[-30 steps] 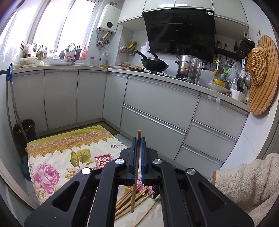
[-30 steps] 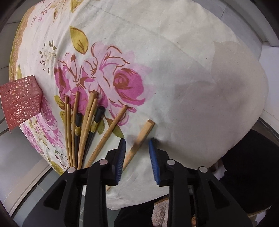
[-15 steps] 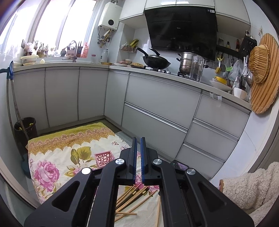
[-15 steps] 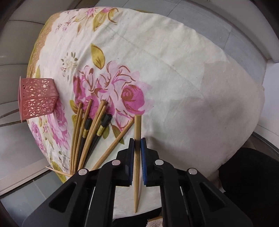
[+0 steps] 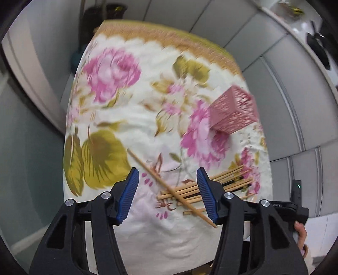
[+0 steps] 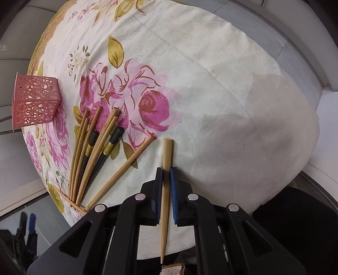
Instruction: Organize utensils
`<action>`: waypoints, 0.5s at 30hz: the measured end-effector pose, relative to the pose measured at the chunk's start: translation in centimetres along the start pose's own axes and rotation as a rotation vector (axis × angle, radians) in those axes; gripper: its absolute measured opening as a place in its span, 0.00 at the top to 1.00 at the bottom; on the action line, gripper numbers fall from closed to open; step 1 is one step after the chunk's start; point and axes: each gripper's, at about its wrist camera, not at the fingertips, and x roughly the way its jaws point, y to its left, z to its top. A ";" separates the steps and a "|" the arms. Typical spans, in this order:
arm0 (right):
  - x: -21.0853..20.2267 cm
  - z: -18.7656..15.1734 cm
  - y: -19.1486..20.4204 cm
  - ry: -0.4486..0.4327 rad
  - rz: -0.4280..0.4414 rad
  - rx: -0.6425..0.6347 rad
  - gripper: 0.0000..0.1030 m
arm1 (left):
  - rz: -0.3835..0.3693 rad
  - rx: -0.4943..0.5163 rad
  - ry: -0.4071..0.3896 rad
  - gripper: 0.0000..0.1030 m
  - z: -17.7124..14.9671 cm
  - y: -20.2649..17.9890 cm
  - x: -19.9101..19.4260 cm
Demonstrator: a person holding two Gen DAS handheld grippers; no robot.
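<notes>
My right gripper (image 6: pixel 166 171) is shut on a light wooden chopstick (image 6: pixel 166 152), which runs straight between its blue pads just above the floral cloth (image 6: pixel 211 74). Left of it lies a fan of several wooden and black chopsticks (image 6: pixel 95 152). A pink lattice holder (image 6: pixel 33 101) stands at the cloth's left edge. My left gripper (image 5: pixel 168 190) points down over the same pile (image 5: pixel 230 177) with its jaws opening. A thin chopstick (image 5: pixel 160 179) lies slanted on the cloth between them, and neither pad touches it. The holder (image 5: pixel 234 112) stands beyond, to the right.
The cloth (image 5: pixel 137 118) drapes over a small table and falls away at every side. Grey cabinet fronts (image 5: pixel 295 88) run along the right, and a dark bin (image 5: pixel 114 8) stands past the far edge. A hand (image 5: pixel 301 230) holds the other gripper's handle at far right.
My left gripper swung from facing the kitchen down to the cloth and opened; the chopstick it held is out of it. My right gripper closed on the wooden chopstick, which now lies in line with the fingers.
</notes>
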 end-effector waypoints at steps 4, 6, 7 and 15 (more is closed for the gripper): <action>0.2 0.1 0.1 0.016 0.025 -0.009 0.92 | 0.015 -0.151 0.095 0.48 0.5 2.5 4.4; 0.3 0.3 0.0 0.028 0.040 -0.012 0.92 | 0.024 -0.189 0.106 0.48 0.8 2.6 5.3; 0.3 0.3 -0.1 0.033 0.045 -0.012 0.92 | 0.038 -0.200 0.111 0.48 0.9 2.4 5.8; -0.3 0.6 0.2 0.040 0.107 -0.042 0.57 | 0.219 -0.212 0.115 0.72 2.1 0.2 9.2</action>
